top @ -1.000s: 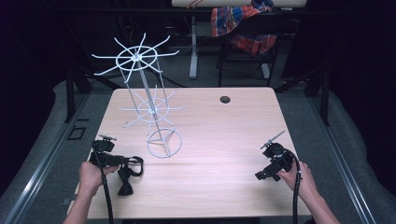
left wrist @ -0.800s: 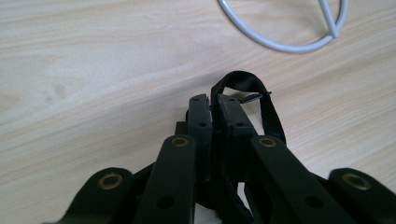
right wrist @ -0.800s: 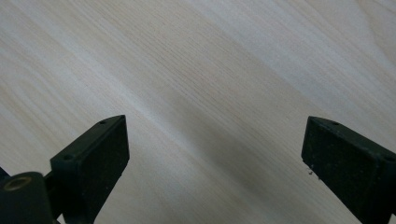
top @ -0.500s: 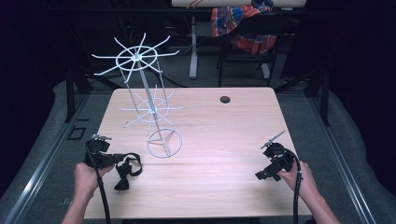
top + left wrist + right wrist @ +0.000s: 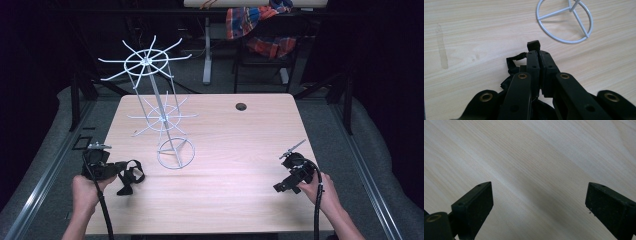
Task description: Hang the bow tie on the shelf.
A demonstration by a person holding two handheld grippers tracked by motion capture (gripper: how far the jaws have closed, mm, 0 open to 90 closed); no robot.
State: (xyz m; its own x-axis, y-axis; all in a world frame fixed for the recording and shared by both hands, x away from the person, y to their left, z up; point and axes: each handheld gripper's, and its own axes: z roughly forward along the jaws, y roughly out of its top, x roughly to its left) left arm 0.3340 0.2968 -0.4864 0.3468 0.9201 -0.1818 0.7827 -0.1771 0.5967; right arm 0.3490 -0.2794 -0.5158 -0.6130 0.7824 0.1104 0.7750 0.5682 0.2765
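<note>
No text, label, brand, number or sign is showing legibly anywhere: nothing readable is appearing on the pale wooden worktop (image 5: 240, 150), on the white wire stand (image 5: 165, 125), or on the black strap (image 5: 515, 61).

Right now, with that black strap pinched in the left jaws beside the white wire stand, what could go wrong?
The black strap is caught by a narrow bit at the tips of the left gripper, so it might slip out when lifted. Its loose loops dangle and could snag on the wire stand arms. The stand looks light; a bump could tip it. The right gripper rests apart, open.
</note>
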